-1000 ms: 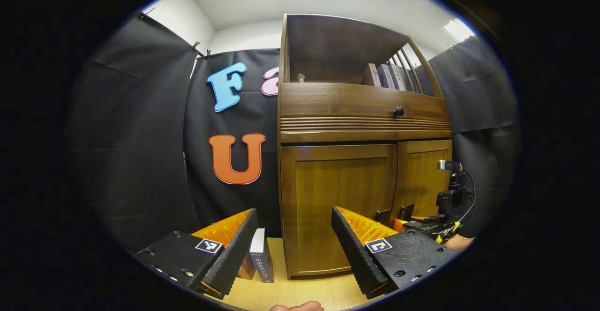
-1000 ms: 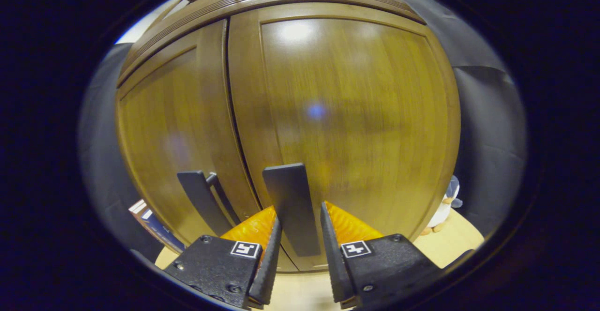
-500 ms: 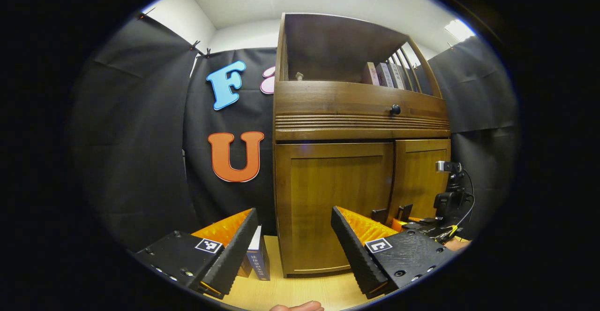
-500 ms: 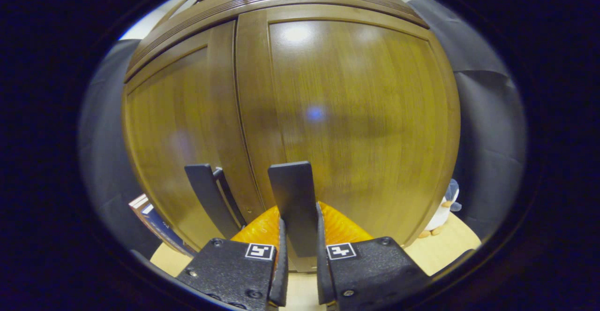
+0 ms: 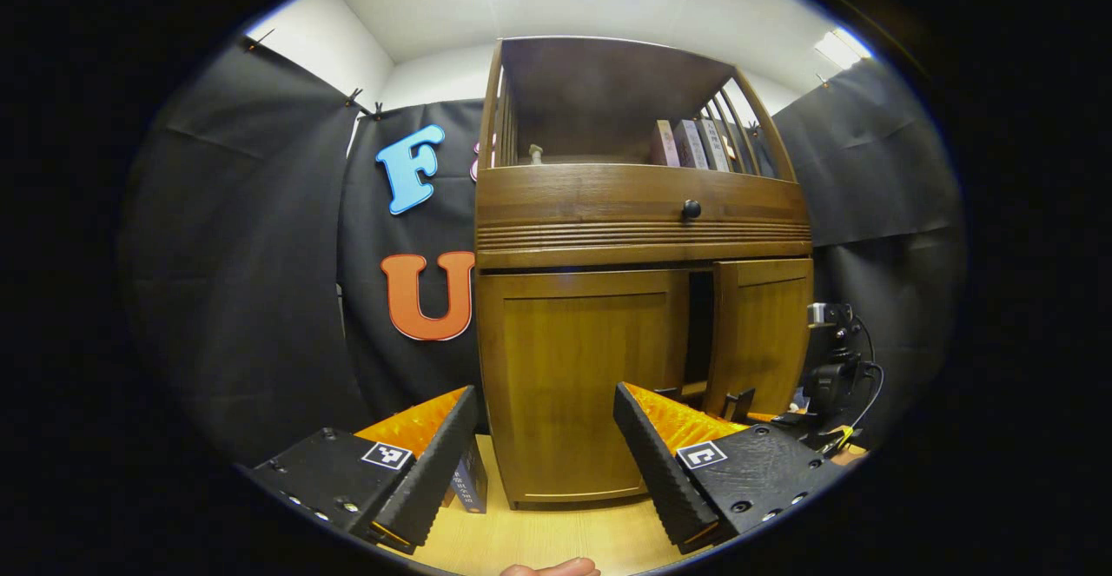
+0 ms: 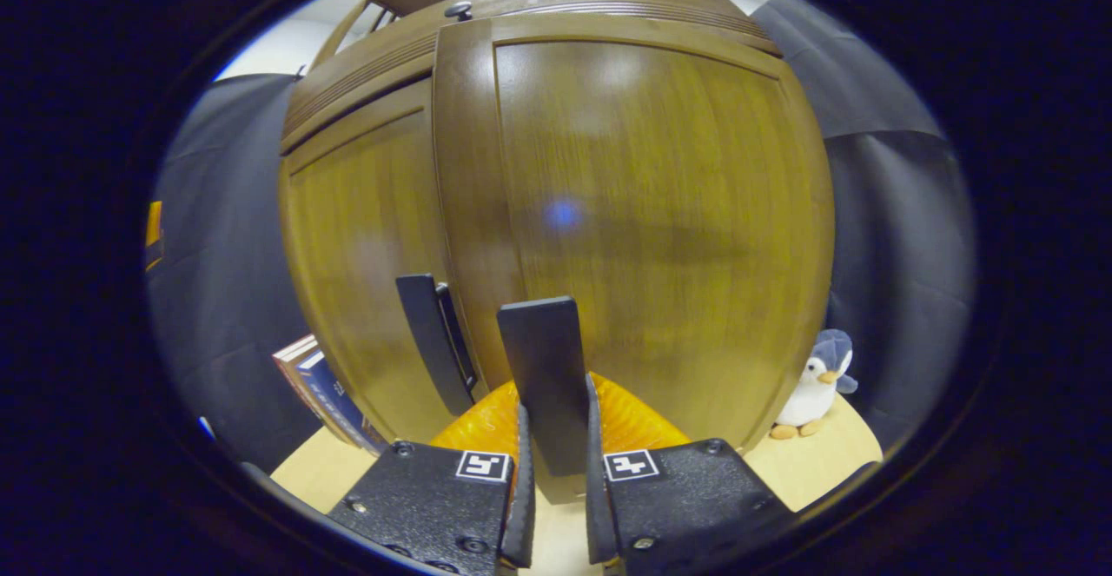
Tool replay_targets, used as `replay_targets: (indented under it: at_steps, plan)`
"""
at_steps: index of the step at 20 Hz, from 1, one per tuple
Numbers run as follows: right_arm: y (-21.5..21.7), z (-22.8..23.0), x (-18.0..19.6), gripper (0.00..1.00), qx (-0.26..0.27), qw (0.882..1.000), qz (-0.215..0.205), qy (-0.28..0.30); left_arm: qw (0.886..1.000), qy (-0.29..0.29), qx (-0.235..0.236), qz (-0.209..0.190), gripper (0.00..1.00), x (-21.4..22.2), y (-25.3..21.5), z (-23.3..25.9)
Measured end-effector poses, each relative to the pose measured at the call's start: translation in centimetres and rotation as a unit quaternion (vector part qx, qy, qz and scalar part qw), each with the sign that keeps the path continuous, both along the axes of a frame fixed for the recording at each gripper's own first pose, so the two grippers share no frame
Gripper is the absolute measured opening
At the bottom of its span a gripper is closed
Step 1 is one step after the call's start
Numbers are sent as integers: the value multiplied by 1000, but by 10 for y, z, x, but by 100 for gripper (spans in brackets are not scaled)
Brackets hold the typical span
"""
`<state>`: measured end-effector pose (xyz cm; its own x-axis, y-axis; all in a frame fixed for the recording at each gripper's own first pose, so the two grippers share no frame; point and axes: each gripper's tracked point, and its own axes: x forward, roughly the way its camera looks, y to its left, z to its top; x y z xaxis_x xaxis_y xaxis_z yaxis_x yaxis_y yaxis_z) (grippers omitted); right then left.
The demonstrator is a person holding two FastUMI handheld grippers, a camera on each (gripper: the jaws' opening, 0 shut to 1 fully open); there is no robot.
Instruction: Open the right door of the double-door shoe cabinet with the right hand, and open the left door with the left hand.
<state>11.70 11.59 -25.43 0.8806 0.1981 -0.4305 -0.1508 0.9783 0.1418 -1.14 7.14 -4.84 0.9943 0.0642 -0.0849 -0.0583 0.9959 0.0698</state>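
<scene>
Right gripper (image 6: 556, 506) clamped on the right door's handle (image 6: 543, 376), right door (image 5: 760, 328) ajar on the shoe cabinet (image 5: 643, 228); left gripper (image 5: 546, 446) wide open, empty, next needing the left door's handle (image 6: 430, 337).

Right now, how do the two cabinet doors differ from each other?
The right door is swung partly open, with a dark gap beside it; the left door sits flush and shut. The right door's handle is clamped between the right gripper fingers; the left door's handle is free, and the left gripper hangs open short of it. Both are brown wooden panel doors with dark flat handles near the centre seam.
</scene>
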Motion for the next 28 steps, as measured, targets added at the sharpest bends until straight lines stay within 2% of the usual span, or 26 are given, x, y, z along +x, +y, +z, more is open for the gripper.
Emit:
replay_targets:
  at_steps: [12, 16, 17, 18, 28]
  plan:
    - [-30, 11, -50, 27, -12, 999, 39, -18, 1000, 3, 12, -20, 94, -6, -46, -2]
    - [-46, 13, -69, 26, -11, 999, 35, -21, 1000, 6, 14, -27, 95, -7, -59, -4]
    - [-50, 14, -73, 26, -13, 999, 35, -23, 999, 6, 14, -30, 100, -7, -62, -5]
    - [-54, 15, -78, 27, -15, 999, 33, -24, 999, 7, 13, -33, 95, -6, -66, -5]
    - [-101, 23, -114, 26, -31, 999, 1, -28, 998, 15, 10, -54, 95, -1, -94, -13]
